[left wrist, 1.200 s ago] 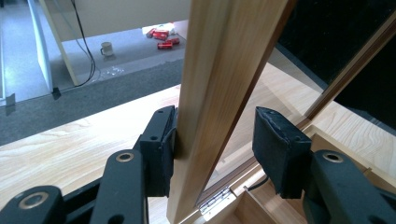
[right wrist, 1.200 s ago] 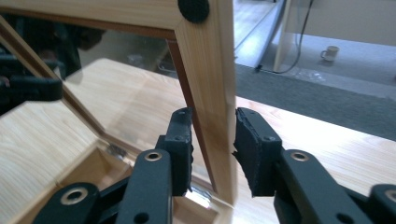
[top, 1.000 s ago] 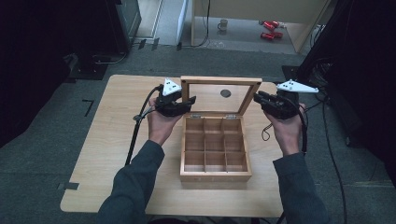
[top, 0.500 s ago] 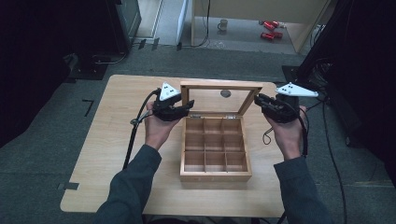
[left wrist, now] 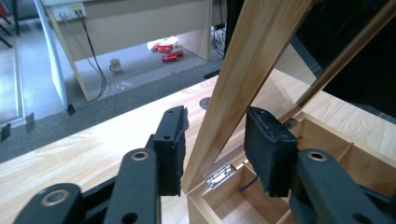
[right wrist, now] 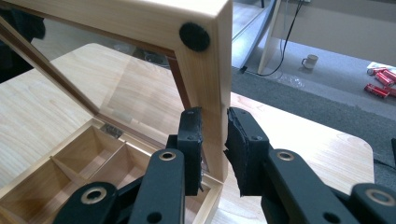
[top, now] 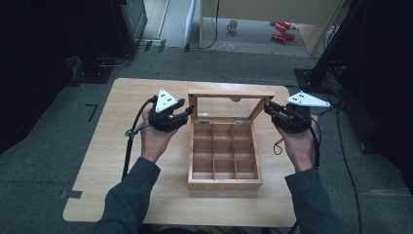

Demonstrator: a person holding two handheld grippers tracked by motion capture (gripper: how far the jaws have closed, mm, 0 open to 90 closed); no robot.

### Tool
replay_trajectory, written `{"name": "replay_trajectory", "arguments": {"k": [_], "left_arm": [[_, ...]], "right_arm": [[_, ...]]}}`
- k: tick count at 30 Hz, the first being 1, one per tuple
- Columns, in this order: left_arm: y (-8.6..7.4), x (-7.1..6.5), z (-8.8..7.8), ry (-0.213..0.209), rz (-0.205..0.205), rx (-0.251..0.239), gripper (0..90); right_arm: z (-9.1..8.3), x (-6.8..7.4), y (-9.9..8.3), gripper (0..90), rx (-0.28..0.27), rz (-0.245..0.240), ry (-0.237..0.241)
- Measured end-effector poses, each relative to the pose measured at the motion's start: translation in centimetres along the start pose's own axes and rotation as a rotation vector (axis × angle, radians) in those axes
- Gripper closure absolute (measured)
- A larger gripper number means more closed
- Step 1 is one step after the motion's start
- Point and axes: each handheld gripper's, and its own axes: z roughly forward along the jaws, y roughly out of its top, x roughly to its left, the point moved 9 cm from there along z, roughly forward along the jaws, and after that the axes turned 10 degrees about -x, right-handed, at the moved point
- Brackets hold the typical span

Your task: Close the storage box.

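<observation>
A wooden box (top: 224, 183) with several empty compartments stands mid-table. Its glass-paned lid (top: 229, 94) stands nearly upright on hinges at the far side. My left gripper (top: 187, 115) has its jaws on either side of the lid's left frame edge (left wrist: 243, 70); both pads sit against the wood. At the right frame edge (right wrist: 205, 70), my right gripper (top: 268, 108) is shut on the wood, just above the box rim. A black felt dot (right wrist: 194, 36) marks that lid corner. A small metal hinge (left wrist: 219, 173) shows beneath the left gripper (left wrist: 217, 140).
The light wooden table (top: 122, 161) has bare room left and right of the box. A cable (top: 129, 146) trails from the left gripper across the table. On the floor beyond lie a mug (top: 233, 25) and red objects (top: 280, 30).
The lid has swung up from leaning back to almost upright, with both grippers moving along with its edges. The box has stayed in place.
</observation>
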Motion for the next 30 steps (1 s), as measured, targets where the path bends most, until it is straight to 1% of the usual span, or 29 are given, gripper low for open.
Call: {"name": "replay_trajectory", "arguments": {"k": [2, 6, 7, 11, 19, 25, 28, 30], "left_arm": [[0.3, -0.1, -0.4, 0.003, 0.017, -0.006, 60.8], [0.3, -0.2, -0.7, 0.0, 0.028, -0.003, 61.7], [0.2, -0.3, -0.8, -0.002, 0.033, 0.0, 62.2], [0.1, -0.8, -1.1, -0.013, 0.048, 0.002, 63.4], [0.0, -1.3, -1.6, -0.027, 0.048, -0.005, 64.0], [-0.4, -1.7, -2.2, -0.035, 0.053, -0.008, 63.6], [-0.6, -1.8, -2.3, -0.037, 0.05, -0.015, 63.6], [-0.9, -1.8, -2.5, -0.039, 0.037, -0.017, 63.5]], "right_arm": [[-0.2, 0.2, -0.1, 75.6, 0.0, -0.003, 0.002], [-0.4, 0.4, -0.3, 75.4, -0.005, 0.006, 0.0], [-0.6, 0.5, -0.5, 75.4, -0.014, 0.013, 0.002], [-0.9, 0.7, -0.8, 75.3, -0.017, 0.021, 0.005], [-1.6, 1.0, -1.2, 75.3, -0.02, 0.02, 0.008], [-2.1, 1.3, -1.6, 75.2, -0.021, 0.021, 0.013], [-2.2, 1.4, -1.8, 75.1, -0.022, 0.023, 0.014], [-2.5, 1.6, -2.0, 75.1, -0.023, 0.026, 0.021]]}}
